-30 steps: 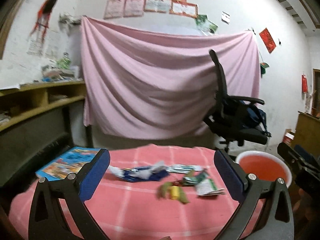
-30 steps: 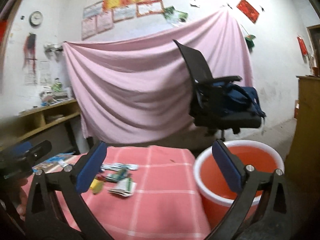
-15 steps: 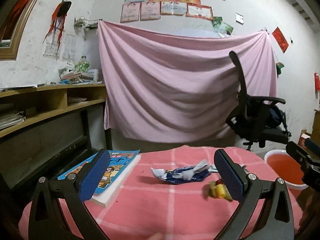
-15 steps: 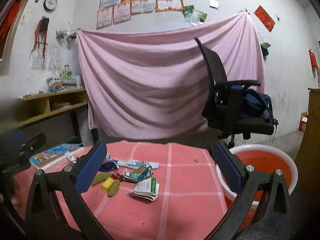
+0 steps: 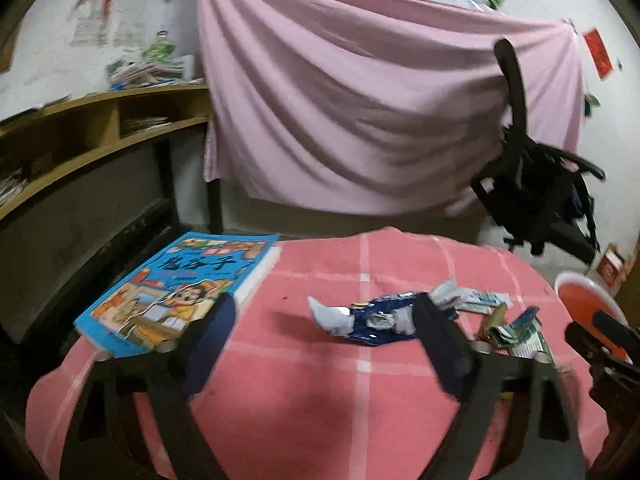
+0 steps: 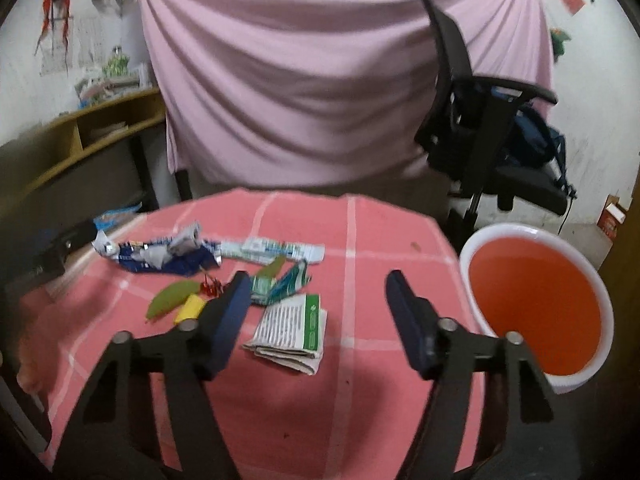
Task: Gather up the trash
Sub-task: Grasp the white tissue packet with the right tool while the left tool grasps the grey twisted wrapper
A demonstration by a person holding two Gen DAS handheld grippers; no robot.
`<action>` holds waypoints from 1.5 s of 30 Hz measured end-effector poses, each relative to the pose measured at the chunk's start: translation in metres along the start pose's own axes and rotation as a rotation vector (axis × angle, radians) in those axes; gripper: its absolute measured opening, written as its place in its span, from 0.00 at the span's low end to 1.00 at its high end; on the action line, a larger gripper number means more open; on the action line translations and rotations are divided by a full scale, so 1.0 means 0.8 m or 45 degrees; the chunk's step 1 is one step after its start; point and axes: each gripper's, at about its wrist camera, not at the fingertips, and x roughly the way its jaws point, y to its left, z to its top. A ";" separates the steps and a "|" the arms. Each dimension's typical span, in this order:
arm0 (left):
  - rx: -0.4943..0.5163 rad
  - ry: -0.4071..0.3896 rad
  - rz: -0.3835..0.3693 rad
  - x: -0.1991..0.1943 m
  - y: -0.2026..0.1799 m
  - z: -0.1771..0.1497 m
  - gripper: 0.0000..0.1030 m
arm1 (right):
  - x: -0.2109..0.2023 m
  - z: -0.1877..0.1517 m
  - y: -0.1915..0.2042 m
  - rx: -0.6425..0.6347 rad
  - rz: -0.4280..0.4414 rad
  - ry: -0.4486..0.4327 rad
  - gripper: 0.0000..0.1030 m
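Pink checked cloth [image 5: 304, 392] lies under your left gripper [image 5: 320, 344], jaws spread and empty, with the crumpled blue wrapper [image 5: 380, 320] just beyond them and a book [image 5: 176, 288] at left. Your right gripper [image 6: 316, 312] gapes empty too, the folded leaflet [image 6: 292, 332] between its jaws, the orange bucket [image 6: 536, 304] at right.

Book [image 5: 176, 292] blocks table's left; bucket [image 6: 536, 308] flanks right; near cloth [image 6: 352, 400] bare.

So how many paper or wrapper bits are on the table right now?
4, maybe more hidden: blue crumpled wrapper far left, white flat packet behind the pile, green carton in the middle, folded leaflet nearest the right hand-held gripper.
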 end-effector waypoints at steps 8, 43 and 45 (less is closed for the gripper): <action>0.205 0.087 -0.149 0.028 -0.034 0.004 0.49 | 0.027 -0.006 0.001 0.005 0.061 0.179 0.67; 0.205 0.308 -0.227 0.054 -0.049 -0.003 0.17 | 0.057 -0.012 0.018 -0.096 0.149 0.371 0.70; 0.171 0.312 -0.251 0.046 -0.049 -0.005 0.17 | 0.054 -0.013 0.017 -0.100 0.151 0.369 0.70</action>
